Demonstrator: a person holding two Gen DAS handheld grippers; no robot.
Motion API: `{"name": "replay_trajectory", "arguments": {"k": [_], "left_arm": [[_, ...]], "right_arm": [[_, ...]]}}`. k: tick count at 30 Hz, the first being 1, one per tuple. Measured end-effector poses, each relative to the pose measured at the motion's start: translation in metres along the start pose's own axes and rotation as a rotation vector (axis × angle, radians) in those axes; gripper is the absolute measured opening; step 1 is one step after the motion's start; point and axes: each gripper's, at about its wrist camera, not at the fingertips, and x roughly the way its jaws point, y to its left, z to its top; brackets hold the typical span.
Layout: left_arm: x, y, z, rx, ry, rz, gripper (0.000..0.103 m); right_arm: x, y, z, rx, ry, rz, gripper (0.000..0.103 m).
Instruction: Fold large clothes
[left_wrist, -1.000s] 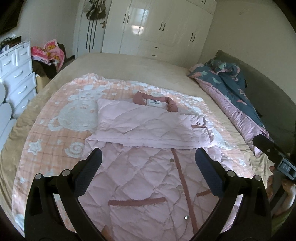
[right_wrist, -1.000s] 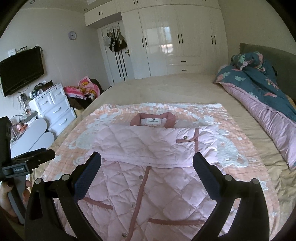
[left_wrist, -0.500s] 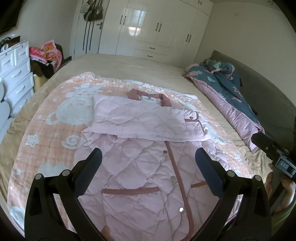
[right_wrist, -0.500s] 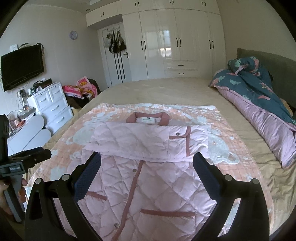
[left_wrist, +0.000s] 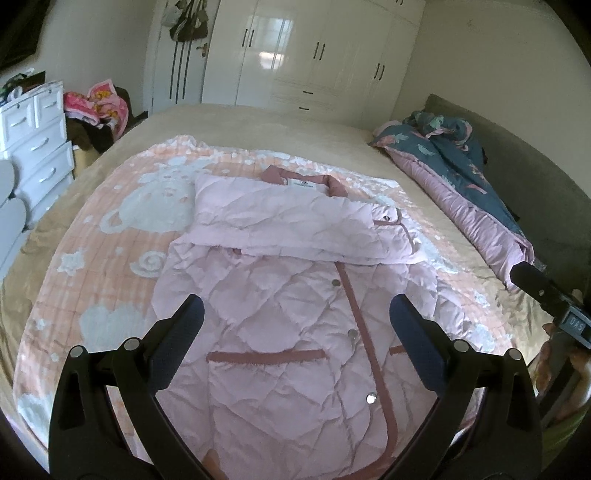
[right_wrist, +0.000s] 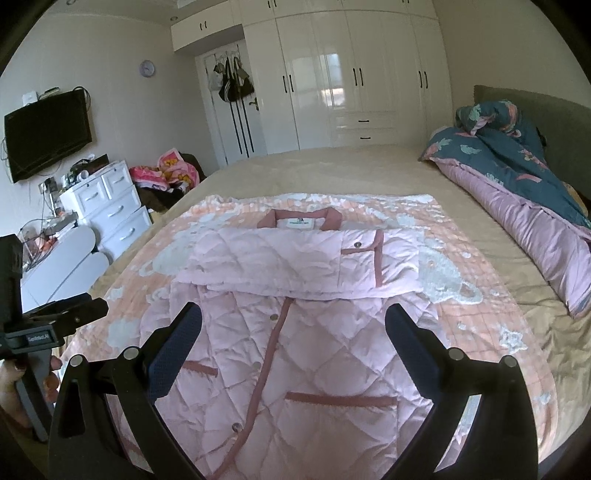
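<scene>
A pale pink quilted coat (left_wrist: 288, 295) (right_wrist: 295, 332) with dark pink trim lies flat on a pink patterned blanket (left_wrist: 110, 236) (right_wrist: 480, 295) on the bed. Both sleeves are folded across its chest below the collar (left_wrist: 304, 179) (right_wrist: 301, 218). My left gripper (left_wrist: 295, 317) hovers open above the coat's lower half with nothing between its fingers. My right gripper (right_wrist: 293, 321) is open too, above the same part of the coat. The right gripper's tool shows at the right edge of the left wrist view, and the left one at the left edge of the right wrist view.
A rolled blue and purple duvet (left_wrist: 461, 184) (right_wrist: 517, 192) lies along the bed's right side by the grey headboard. White drawers (left_wrist: 33, 147) (right_wrist: 107, 210) and a heap of clothes (right_wrist: 166, 173) stand left of the bed. White wardrobes (right_wrist: 351, 74) fill the far wall.
Both grippers have drawn back and risen a little, so the coat's hem end sits lower in both views. Both stay open and the coat has not moved.
</scene>
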Motion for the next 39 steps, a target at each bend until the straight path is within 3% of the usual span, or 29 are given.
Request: {"name": "replay_trajectory", "arguments": {"k": [27, 39], "left_arm": [[0.028, 0.028, -0.051, -0.012, 0.092, 0.083, 0.094], [0.037, 0.052, -0.076, -0.035, 0.141, 0.120, 0.094]], "right_arm": [[0.021, -0.018, -0.051, 0.013, 0.120, -0.023, 0.099], [0.023, -0.052, -0.083, 0.044, 0.188, -0.085, 0.099]]}}
